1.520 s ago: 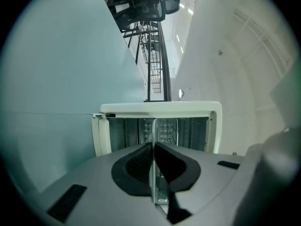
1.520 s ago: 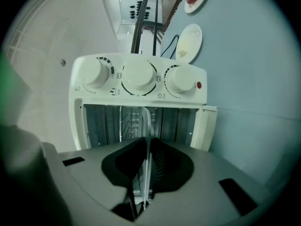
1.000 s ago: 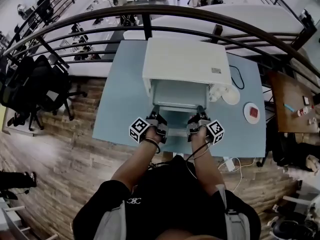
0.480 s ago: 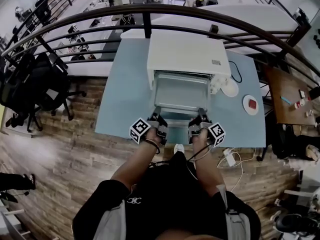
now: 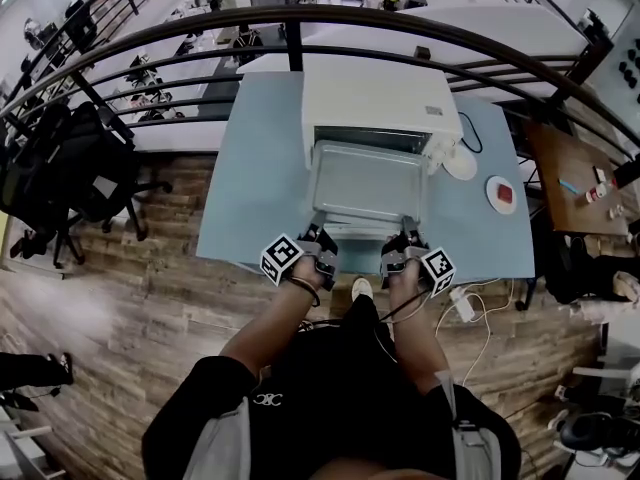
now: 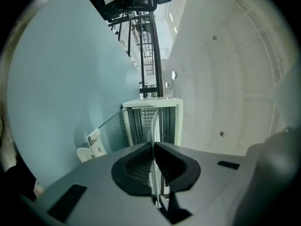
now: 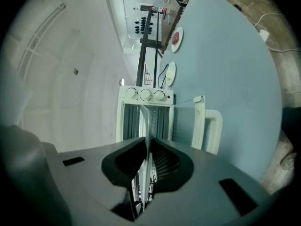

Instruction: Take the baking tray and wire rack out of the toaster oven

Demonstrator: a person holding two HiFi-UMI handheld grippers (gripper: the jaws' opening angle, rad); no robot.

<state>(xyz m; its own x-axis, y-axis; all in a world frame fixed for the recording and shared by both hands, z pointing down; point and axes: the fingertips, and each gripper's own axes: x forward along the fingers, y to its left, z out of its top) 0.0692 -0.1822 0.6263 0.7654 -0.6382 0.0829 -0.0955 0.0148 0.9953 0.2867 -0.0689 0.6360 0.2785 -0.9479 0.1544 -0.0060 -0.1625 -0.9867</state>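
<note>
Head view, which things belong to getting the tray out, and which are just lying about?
In the job: baking tray, toaster oven, left tongs and right tongs, both clamped on the tray's edge.
Lying about: red-centred plate, white disc, power strip, office chairs.

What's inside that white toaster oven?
The far end of the baking tray. The toaster oven roof covers the rest; a wire rack cannot be made out.

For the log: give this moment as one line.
left gripper: shut on tray | right gripper: shut on tray | tray: partly out of oven
</note>
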